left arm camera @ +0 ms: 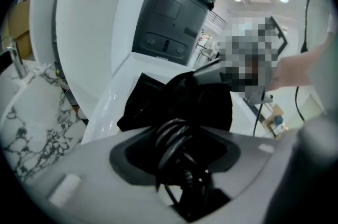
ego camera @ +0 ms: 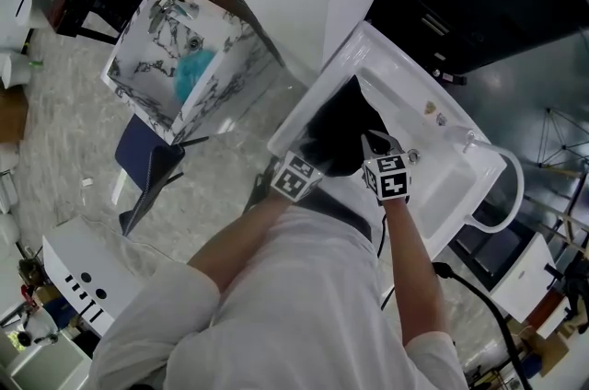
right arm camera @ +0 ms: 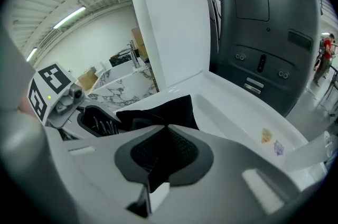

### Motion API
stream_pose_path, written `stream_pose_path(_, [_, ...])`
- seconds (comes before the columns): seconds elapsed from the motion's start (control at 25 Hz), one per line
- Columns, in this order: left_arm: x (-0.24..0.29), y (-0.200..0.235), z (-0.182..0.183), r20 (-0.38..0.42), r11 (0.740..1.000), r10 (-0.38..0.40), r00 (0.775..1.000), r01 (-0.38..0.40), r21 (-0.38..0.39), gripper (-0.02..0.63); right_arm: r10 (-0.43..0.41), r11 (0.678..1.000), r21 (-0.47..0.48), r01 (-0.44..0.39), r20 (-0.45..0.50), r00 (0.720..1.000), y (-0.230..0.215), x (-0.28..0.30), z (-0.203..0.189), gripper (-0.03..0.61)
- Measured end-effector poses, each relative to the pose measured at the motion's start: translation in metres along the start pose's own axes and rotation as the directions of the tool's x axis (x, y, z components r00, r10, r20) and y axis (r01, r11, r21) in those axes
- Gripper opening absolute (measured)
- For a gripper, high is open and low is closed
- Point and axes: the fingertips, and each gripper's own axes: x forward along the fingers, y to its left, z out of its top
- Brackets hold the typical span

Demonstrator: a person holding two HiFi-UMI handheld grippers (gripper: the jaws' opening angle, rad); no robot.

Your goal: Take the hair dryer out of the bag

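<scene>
The right gripper [ego camera: 375,149] jaws are pinching the bag [ego camera: 345,126], which is lying in the sink [ego camera: 442,186]. The left gripper [ego camera: 311,166] jaws are clamping the coiled cord [left arm camera: 171,136], and the dryer is probably sitting inside. Drawing the cord out slowly while pinning the bag should work best.

The bag [ego camera: 342,129] is matt black cloth, the coiled cord [left arm camera: 171,136] glossy plastic, the white basin [ego camera: 446,181] smooth, glossy.

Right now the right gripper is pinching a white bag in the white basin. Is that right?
Not quite: the bag is black, not white. The right gripper view shows the right gripper shut on the black bag lying in the white basin.
</scene>
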Motion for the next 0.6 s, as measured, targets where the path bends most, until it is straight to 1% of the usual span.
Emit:
stream_pose_path(0.28, [-0.025, -0.007, 0.008, 0.067, 0.998, -0.036, 0.997, 0.04, -0.054, 0.225, -0.004, 1.0, -0.01, 0.004, 0.007, 1.0, 0.0, 0.0, -0.002, 0.014])
stream_pose_path(0.4, [-0.036, -0.01, 0.011, 0.076, 0.998, -0.043, 0.996, 0.047, -0.046, 0.225, -0.032, 0.999, -0.025, 0.033, 0.019, 0.999, -0.001, -0.002, 0.001, 0.014])
stream_pose_path(0.48, [-0.041, -0.012, 0.012, 0.075, 0.998, -0.049, 0.996, 0.052, -0.041, 0.225, -0.064, 0.996, -0.052, 0.065, 0.032, 0.997, -0.002, -0.004, 0.004, 0.014])
stream_pose_path(0.56, [-0.047, -0.014, 0.014, 0.083, 0.997, -0.053, 0.995, 0.058, -0.058, 0.225, -0.083, 0.993, -0.076, 0.086, 0.04, 0.996, -0.001, -0.005, 0.007, 0.014])
stream_pose_path(0.6, [-0.049, -0.014, 0.016, 0.093, 0.995, -0.055, 0.994, 0.062, -0.074, 0.225, -0.069, 0.995, -0.075, 0.073, 0.045, 0.997, 0.002, -0.005, 0.008, 0.015])
